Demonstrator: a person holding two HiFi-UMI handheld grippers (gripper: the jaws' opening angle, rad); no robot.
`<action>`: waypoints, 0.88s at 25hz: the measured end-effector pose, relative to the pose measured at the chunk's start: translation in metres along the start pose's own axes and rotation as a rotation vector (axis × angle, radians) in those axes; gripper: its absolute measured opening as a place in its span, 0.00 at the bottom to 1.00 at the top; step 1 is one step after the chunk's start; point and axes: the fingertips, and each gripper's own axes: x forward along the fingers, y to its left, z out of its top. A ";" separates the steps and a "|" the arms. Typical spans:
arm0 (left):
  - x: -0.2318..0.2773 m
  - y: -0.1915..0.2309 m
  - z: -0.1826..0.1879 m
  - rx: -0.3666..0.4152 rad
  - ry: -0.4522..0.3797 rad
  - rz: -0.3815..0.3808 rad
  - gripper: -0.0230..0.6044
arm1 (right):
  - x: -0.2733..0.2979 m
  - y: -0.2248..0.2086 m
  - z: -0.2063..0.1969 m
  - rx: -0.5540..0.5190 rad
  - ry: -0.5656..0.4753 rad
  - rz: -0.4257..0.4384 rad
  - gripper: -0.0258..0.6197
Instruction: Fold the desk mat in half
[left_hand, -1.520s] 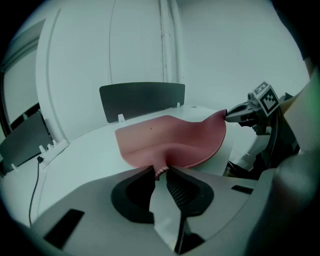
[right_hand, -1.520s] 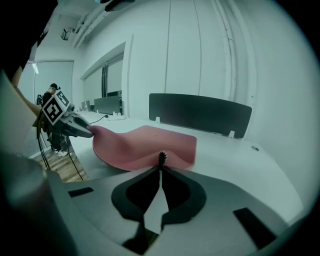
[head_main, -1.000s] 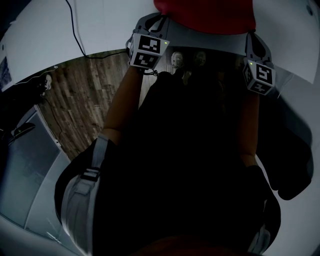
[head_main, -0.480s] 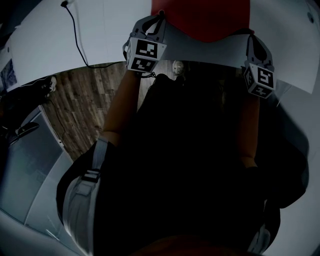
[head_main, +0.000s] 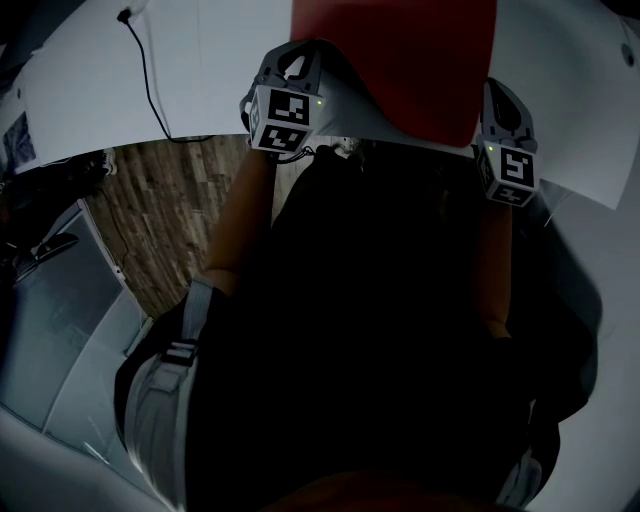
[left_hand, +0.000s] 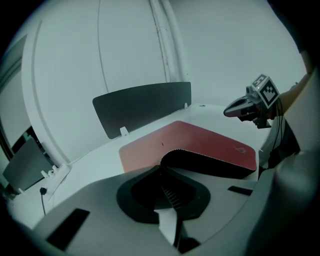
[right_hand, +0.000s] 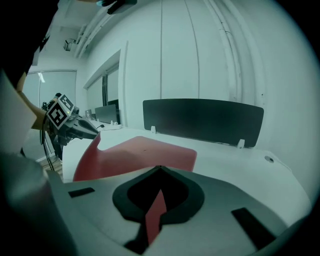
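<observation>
Pinching the near edge of one red desk mat (left_hand: 200, 142), two grippers, left gripper (left_hand: 165, 172) and right gripper (right_hand: 159, 172), hold that edge raised above the white table (left_hand: 100, 160). The mat's far part lies flat before one dark divider panel (left_hand: 142, 105).

The left gripper (left_hand: 162, 166) pinches the raised near edge of the red rectangular desk mat (left_hand: 200, 142) on the white table (left_hand: 90, 160); a dark upright panel (left_hand: 142, 105) lines the table's far edge.
</observation>
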 end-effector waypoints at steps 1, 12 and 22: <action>0.001 -0.001 0.000 -0.002 0.004 0.003 0.07 | 0.002 0.000 0.001 -0.003 -0.002 0.010 0.08; 0.007 0.010 0.025 -0.007 0.002 0.060 0.07 | -0.006 0.056 -0.003 -0.042 0.013 0.315 0.34; 0.010 0.009 0.035 -0.004 -0.006 0.024 0.07 | -0.030 0.122 -0.044 -0.052 0.101 0.454 0.38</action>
